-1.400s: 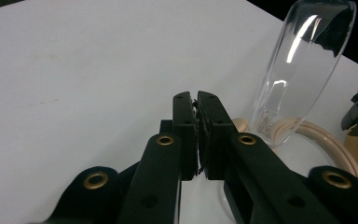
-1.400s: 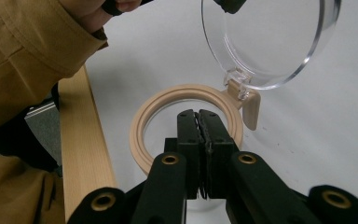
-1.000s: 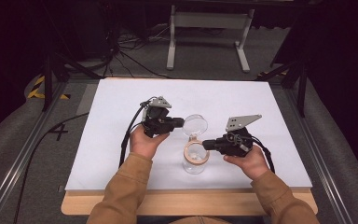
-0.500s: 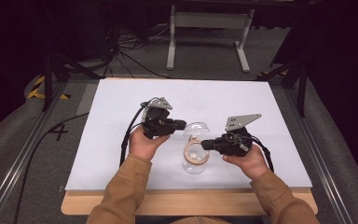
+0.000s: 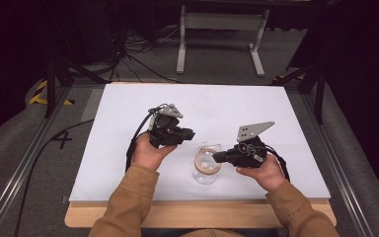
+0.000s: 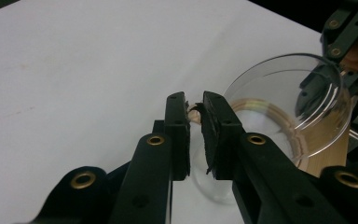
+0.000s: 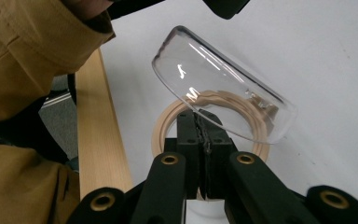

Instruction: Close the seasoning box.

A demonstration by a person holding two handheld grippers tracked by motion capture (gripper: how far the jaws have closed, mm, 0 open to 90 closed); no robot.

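A clear glass jar [image 5: 206, 173] stands near the front of the white sheet [image 5: 128, 118]. It has a tan seal ring [image 7: 163, 126] around its mouth. Its clear hinged lid [image 7: 214, 79] hangs tilted over the ring. My right gripper [image 5: 216, 158] comes in from the right, its jaws shut on the jar's rim at the ring [image 7: 200, 116]. My left gripper [image 5: 191, 132] hovers just left of the lid [image 6: 284, 98]. Its jaws have just been opening and stand a narrow gap apart [image 6: 195, 105], with no pad pressing on the lid.
The sheet covers a wooden table whose front edge [image 5: 197, 212] runs under both tan-sleeved forearms. A grey metal stand [image 5: 217, 24] and cables [image 5: 128, 54] lie on the floor behind the table. Rails run along both sides.
The left gripper's jaws have parted and let go of the lid, and the gripper has drawn slightly left. The lid has tipped lower over the jar. The right gripper has kept still.
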